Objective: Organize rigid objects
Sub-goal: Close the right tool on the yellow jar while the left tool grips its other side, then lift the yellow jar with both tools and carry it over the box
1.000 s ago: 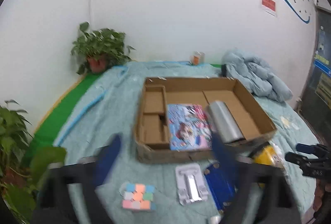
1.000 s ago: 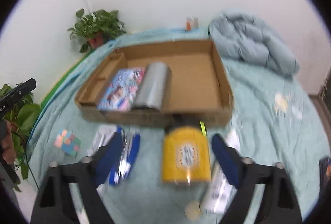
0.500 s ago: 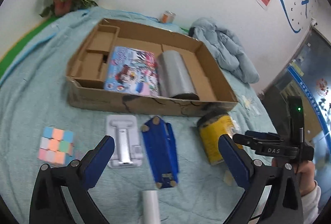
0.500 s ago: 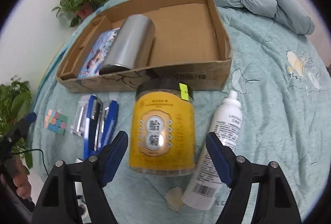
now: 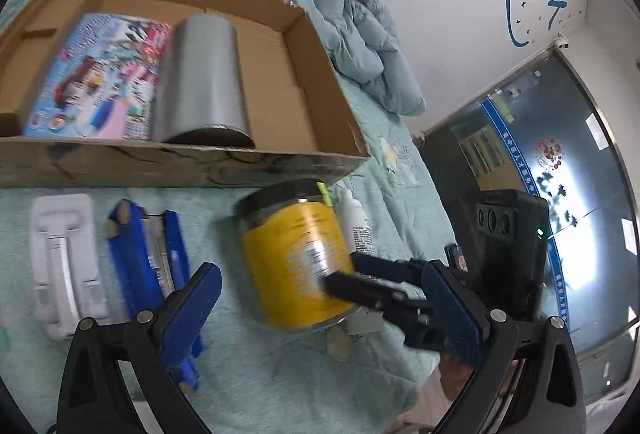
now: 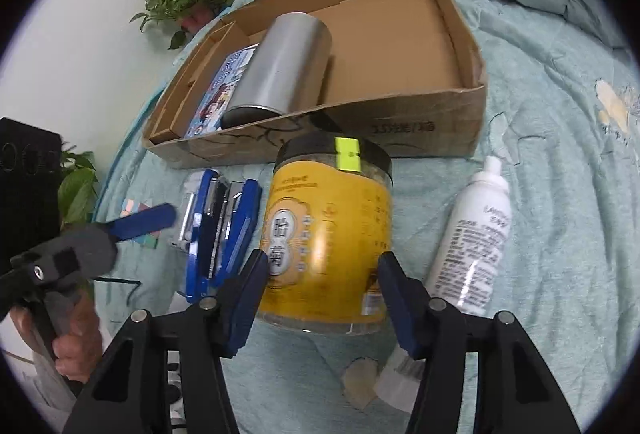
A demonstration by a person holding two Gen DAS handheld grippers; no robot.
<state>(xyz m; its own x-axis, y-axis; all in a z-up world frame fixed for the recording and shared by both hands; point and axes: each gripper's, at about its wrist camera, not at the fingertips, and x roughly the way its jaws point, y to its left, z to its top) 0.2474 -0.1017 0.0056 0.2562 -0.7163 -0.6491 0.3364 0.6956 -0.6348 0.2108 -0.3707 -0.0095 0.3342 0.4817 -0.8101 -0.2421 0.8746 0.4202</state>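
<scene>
Your right hand-held gripper [image 6: 322, 298] has its jaws apart around the yellow jar [image 6: 326, 238]; pads look close to the sides, contact not clear from the blur. The jar stands upright on the bed [image 6: 560, 193], just in front of the cardboard box [image 6: 440, 129]. White bottle [image 6: 472, 246] lies beside it on the right, blue stapler [image 6: 220, 230] on the left. Your left hand-held gripper [image 5: 320, 310] is spread wide, holding nothing. Silver cylinder [image 5: 200, 77] and the picture book [image 5: 92, 73] lie in the box.
</scene>
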